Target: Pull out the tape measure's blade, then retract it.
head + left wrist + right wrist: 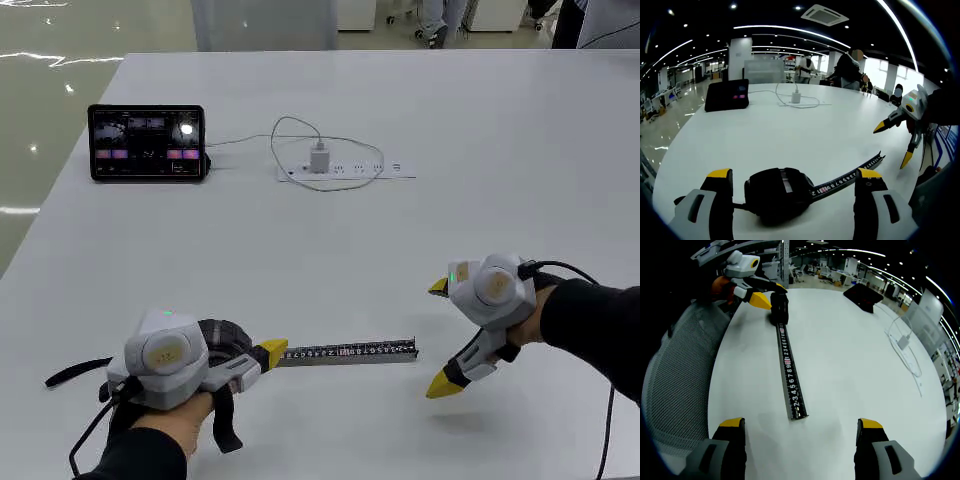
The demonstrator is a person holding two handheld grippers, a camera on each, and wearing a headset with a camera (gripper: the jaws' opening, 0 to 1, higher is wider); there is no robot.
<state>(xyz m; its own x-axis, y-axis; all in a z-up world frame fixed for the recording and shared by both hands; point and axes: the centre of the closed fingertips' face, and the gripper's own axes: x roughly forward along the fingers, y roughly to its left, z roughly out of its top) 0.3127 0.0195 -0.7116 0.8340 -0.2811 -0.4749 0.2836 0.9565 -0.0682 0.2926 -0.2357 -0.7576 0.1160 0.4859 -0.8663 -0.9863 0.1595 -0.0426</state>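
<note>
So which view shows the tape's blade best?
Right gripper view: the blade runs straight up the frame, numbers readable, tip near the right gripper's open jaws. Head view shows it small, side-on; left gripper view shows it foreshortened, leaving the case.

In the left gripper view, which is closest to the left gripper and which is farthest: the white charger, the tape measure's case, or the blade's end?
1. Tape measure's case, between the jaws of the left gripper.
2. Blade's end, out to the right.
3. White charger, far across the table, near the middle.
</note>
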